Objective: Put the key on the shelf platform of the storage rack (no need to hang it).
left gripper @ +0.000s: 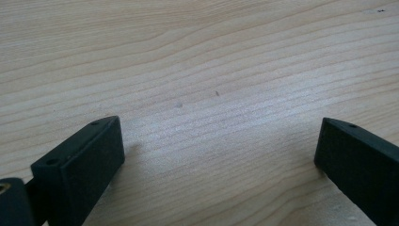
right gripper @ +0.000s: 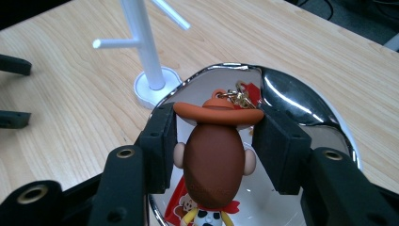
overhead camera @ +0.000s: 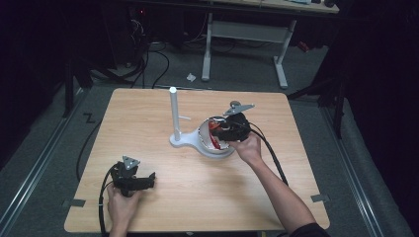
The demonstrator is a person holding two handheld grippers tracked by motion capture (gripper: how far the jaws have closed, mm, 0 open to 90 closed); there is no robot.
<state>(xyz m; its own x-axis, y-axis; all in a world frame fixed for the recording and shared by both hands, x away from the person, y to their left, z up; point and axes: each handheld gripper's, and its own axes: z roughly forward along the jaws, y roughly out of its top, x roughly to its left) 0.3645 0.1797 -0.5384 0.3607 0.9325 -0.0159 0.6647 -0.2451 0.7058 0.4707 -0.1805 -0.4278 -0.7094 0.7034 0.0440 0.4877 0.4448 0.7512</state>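
A cowboy figure keychain with a brown head, an orange hat and a gold clasp sits between the jaws of my right gripper, which press on both sides of its head. It hangs just over a shiny white bowl holding a red item. From above, the right gripper is over the bowl, with red showing under it. A white peg stand rises just left of the bowl. My left gripper rests on the table at the front left, with its jaws wide apart over bare wood.
The stand has short side pegs and a round base touching the bowl. The wooden table has bare room at the front and right. Cables trail from both grippers. A white desk frame stands on the floor beyond.
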